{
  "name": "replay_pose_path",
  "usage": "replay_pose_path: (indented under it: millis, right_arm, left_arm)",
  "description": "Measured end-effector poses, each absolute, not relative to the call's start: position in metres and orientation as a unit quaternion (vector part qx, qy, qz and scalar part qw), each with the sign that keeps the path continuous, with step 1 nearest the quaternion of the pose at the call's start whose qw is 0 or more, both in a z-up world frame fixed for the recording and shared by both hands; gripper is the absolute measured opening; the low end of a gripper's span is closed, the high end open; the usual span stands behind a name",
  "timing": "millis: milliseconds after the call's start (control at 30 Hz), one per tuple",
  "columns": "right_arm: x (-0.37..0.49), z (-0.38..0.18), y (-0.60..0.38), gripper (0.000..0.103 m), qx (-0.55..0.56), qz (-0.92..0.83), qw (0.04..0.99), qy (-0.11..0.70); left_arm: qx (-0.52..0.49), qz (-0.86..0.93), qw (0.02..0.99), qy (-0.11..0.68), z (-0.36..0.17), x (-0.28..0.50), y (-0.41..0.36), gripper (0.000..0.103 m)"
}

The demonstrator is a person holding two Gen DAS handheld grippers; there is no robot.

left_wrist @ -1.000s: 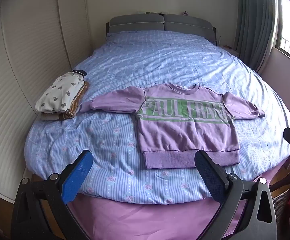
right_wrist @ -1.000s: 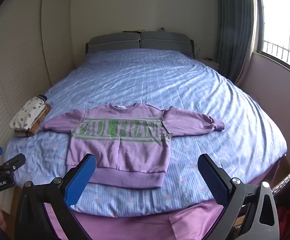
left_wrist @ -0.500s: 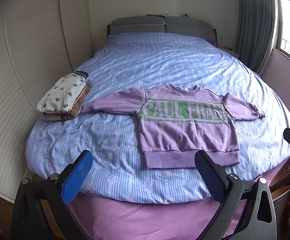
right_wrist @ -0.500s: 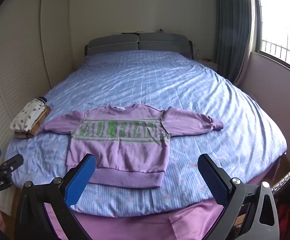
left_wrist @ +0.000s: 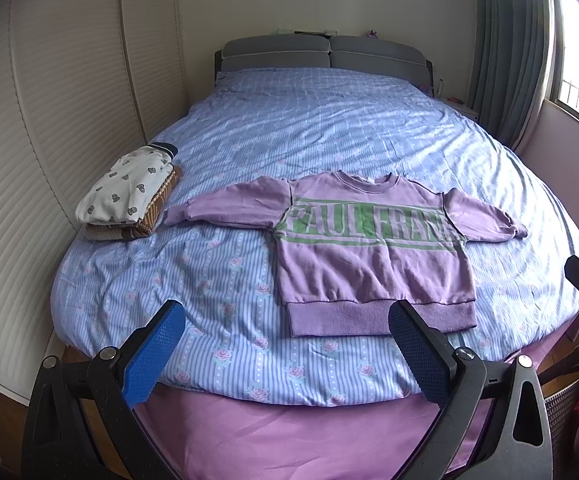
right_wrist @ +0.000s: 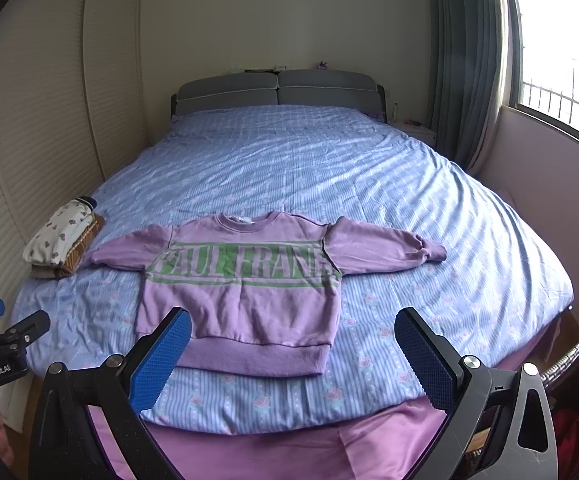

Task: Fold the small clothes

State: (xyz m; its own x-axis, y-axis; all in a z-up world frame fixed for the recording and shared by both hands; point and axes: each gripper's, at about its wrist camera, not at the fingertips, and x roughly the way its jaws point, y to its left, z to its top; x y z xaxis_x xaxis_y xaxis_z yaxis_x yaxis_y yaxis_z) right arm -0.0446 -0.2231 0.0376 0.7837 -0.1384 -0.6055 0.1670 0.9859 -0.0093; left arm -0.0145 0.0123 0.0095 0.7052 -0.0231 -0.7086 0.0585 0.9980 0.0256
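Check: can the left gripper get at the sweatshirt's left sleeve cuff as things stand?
Probably yes. The left gripper is open and empty, the purple sweatshirt lies flat, and only bare bedspread lies before its cuff. The folded pile sits close beside.

A bedroom in someone's home. A wide bed (right_wrist: 329,168) fills the room, spread with a blue striped cover and backed by a grey padded headboard (right_wrist: 277,90). Slatted wardrobe doors (left_wrist: 61,92) line one wall, and grey curtains (right_wrist: 465,60) hang beside a barred window (right_wrist: 557,48). Folded clothes (left_wrist: 129,196) sit stacked near the bed's edge.
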Motion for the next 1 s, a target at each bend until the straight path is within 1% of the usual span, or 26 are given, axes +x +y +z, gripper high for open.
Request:
replay_pose_path:
  millis: [1000]
  right_arm:
    - [-0.0495,0.0336,-0.2253,0.103,0.029,-0.077,0.945,0.317]
  left_arm:
    - [0.024,-0.020,0.923,0.383,0.0094,-0.0189,0.0136,0.103]
